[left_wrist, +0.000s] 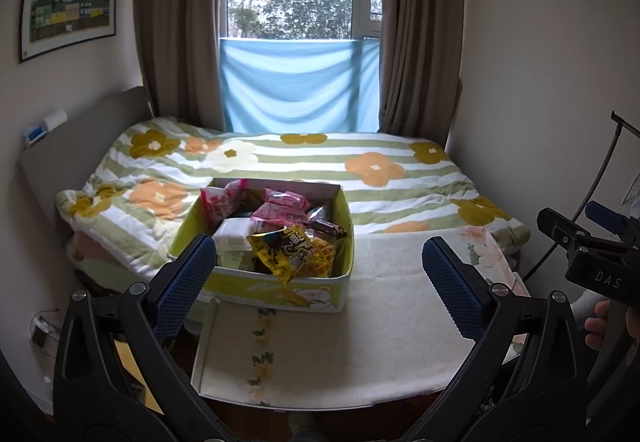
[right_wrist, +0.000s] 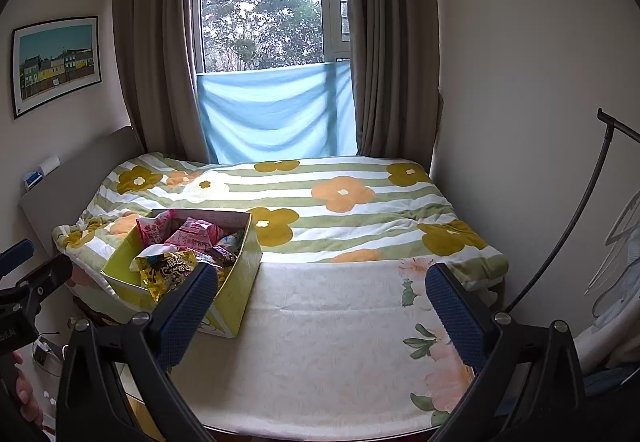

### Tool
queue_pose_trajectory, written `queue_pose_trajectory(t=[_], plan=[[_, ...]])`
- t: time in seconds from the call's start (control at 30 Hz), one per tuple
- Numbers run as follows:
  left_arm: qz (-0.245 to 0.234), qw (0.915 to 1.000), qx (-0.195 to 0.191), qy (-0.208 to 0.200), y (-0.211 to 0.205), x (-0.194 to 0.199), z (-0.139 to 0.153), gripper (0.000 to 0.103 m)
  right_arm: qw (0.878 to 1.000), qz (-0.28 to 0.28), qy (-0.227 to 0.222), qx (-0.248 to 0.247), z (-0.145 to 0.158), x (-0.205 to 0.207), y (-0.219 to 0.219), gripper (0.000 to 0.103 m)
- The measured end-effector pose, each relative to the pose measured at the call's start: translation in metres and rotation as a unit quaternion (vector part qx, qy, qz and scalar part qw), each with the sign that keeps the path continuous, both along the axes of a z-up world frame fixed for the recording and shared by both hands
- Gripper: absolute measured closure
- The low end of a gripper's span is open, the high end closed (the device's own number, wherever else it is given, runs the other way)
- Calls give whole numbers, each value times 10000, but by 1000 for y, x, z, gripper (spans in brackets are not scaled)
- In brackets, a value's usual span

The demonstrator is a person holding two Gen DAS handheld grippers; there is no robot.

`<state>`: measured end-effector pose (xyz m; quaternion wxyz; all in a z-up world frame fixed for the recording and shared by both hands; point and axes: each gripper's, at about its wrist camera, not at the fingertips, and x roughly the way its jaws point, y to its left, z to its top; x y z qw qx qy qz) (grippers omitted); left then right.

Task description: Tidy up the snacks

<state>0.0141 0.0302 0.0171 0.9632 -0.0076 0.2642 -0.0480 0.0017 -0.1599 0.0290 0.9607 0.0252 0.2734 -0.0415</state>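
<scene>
Snacks (left_wrist: 280, 230) heaped in box (left_wrist: 344, 238), lower ones hidden, both jaws spread

a yellow-green cardboard box (left_wrist: 280, 288) with a cartoon bear printed on its front sits open-topped at the near edge of the bed, partly on the striped flowered quilt and partly on the pale cloth. it is heaped with snack packets: a yellow and black crinkly bag (left_wrist: 286, 248) spills over the front rim, pink packets (left_wrist: 280, 208) stand tilted toward the back, a dark brown wrapper (left_wrist: 324, 228) lies to the right and a white carton (left_wrist: 234, 236) rests at the left.
</scene>
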Motion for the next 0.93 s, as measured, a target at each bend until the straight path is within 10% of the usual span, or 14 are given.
queue_pose_trajectory(t=[0.93], plan=[[413, 9990, 120, 95, 0, 0, -2, 0, 9999, 104, 59, 42, -1, 6, -4, 0]])
